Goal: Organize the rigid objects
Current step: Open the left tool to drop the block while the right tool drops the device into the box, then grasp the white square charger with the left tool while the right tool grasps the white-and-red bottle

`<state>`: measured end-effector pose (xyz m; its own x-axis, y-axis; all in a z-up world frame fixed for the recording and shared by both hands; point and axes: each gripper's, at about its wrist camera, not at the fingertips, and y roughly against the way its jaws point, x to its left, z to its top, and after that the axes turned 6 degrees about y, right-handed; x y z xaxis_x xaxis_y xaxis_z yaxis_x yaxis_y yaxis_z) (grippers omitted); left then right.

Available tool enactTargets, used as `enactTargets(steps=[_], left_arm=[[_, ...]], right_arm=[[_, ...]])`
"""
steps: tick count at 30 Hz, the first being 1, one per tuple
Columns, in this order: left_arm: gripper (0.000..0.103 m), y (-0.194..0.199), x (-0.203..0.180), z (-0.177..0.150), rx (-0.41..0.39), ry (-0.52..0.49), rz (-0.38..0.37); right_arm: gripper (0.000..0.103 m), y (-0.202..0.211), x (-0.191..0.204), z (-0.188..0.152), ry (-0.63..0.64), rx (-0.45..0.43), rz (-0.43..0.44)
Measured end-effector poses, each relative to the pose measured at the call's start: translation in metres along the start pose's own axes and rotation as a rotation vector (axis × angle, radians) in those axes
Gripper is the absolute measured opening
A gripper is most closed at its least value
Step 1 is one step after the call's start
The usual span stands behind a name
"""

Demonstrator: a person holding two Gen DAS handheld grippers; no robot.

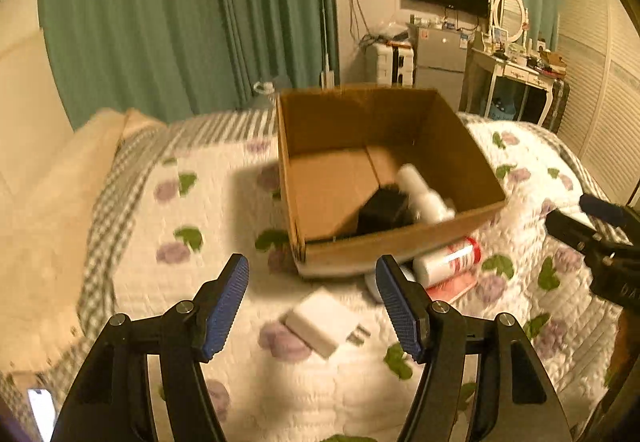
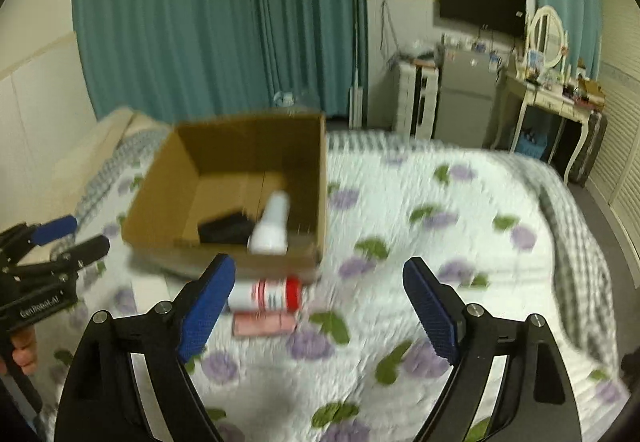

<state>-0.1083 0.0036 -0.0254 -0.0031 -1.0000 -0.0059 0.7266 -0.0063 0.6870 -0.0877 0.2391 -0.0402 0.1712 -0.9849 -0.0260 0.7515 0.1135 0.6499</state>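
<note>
cardboard box point(image 1: 384, 242) w/ white bottle point(image 1: 424, 193) inside; both hand-held grippers, left point(image 1: 312, 284) & right point(image 2: 318, 288), spread wide, empty

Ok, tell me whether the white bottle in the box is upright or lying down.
Lying down. The white bottle rests on its side on the floor of the box, beside a black item.
</note>
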Motion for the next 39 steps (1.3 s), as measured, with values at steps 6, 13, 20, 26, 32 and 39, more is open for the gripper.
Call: enactTargets(steps=[6, 13, 20, 26, 32, 39], left_arm=[[0.069, -0.030, 0.010, -0.025, 0.065, -0.002, 0.008], [0.069, -0.049, 0.021, -0.036, 0.113, 0.039, 0.011], [0.069, -0.058, 0.021, -0.040, 0.149, 0.039, -0.001], [0.069, -0.071, 0.012, -0.043, 0.208, 0.038, -0.042], [0.071, -0.092, -0.007, -0.043, 0.231, -0.016, -0.015], [0.074, -0.108, -0.015, -0.048, 0.240, -0.073, 0.036]], right_arm=[[0.086, -0.042, 0.028, -0.018, 0.050, 0.079, 0.038], [0.086, -0.094, 0.040, -0.029, 0.037, 0.156, 0.072], [0.082, -0.136, 0.039, -0.034, -0.003, 0.195, 0.080], [0.078, -0.125, 0.029, -0.040, -0.024, 0.164, 0.075], [0.078, -0.121, 0.029, -0.045, -0.027, 0.163, 0.078], [0.078, -0.116, 0.028, -0.040, -0.035, 0.168, 0.076]])
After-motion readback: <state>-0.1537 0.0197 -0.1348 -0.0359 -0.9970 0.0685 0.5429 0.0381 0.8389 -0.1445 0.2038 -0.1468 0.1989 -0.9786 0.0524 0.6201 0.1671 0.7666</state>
